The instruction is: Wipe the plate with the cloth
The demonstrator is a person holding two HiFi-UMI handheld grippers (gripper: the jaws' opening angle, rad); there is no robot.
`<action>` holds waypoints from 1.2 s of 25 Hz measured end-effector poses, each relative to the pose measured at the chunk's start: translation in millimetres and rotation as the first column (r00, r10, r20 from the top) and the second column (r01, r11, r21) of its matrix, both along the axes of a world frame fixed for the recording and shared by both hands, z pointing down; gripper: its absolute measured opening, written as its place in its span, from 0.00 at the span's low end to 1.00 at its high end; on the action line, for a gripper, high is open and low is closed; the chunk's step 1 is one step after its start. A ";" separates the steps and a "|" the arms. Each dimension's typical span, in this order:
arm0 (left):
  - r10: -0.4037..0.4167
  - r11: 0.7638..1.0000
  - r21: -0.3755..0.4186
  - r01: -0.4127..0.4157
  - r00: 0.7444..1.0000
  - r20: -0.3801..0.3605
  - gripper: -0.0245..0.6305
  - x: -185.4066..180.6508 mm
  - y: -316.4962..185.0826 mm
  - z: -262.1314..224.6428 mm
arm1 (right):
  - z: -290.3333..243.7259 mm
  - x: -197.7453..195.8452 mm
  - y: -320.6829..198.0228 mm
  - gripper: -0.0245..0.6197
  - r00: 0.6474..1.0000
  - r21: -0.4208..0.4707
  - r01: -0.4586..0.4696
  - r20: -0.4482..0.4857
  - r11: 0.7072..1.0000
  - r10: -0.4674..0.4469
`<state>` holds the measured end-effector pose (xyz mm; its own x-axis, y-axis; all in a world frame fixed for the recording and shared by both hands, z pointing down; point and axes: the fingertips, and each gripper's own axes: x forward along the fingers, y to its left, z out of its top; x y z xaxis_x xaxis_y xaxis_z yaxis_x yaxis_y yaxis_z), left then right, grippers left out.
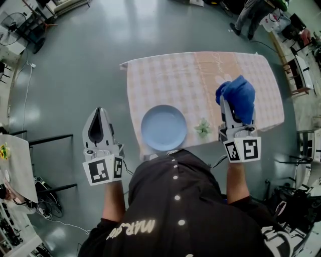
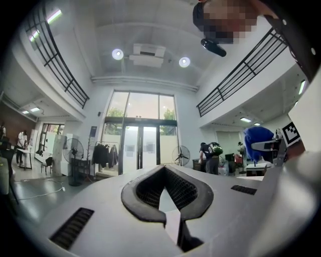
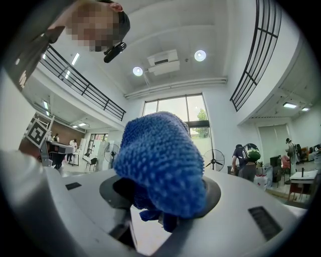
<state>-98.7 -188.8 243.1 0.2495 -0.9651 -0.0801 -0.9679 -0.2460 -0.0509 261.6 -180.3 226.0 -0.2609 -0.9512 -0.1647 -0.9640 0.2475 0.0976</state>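
Observation:
A pale blue plate lies near the front edge of the table, which has a checked cloth. My right gripper is held up over the table's right part, shut on a bunched blue cloth. That blue cloth fills the middle of the right gripper view, over the right gripper. My left gripper hangs over the floor, left of the table, shut and empty. In the left gripper view the left gripper has its jaws together, pointing level into the hall, with the blue cloth far right.
A small green sprig lies on the table right of the plate. People stand at the far right of the hall, and desks and equipment line the room's edges. Grey floor surrounds the table.

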 end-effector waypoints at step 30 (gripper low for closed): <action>0.035 0.999 -0.010 -0.035 0.999 0.025 0.06 14.4 2.3 -0.6 | 6.3 -10.6 0.7 0.35 0.999 -0.020 0.041 -0.001 0.999 -0.041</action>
<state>-84.3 -186.5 242.4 0.2848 -0.9564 -0.0641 -0.9572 -0.2802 -0.0723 251.0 -179.6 232.3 -0.2998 -0.9428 -0.1456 -0.9529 0.2885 0.0938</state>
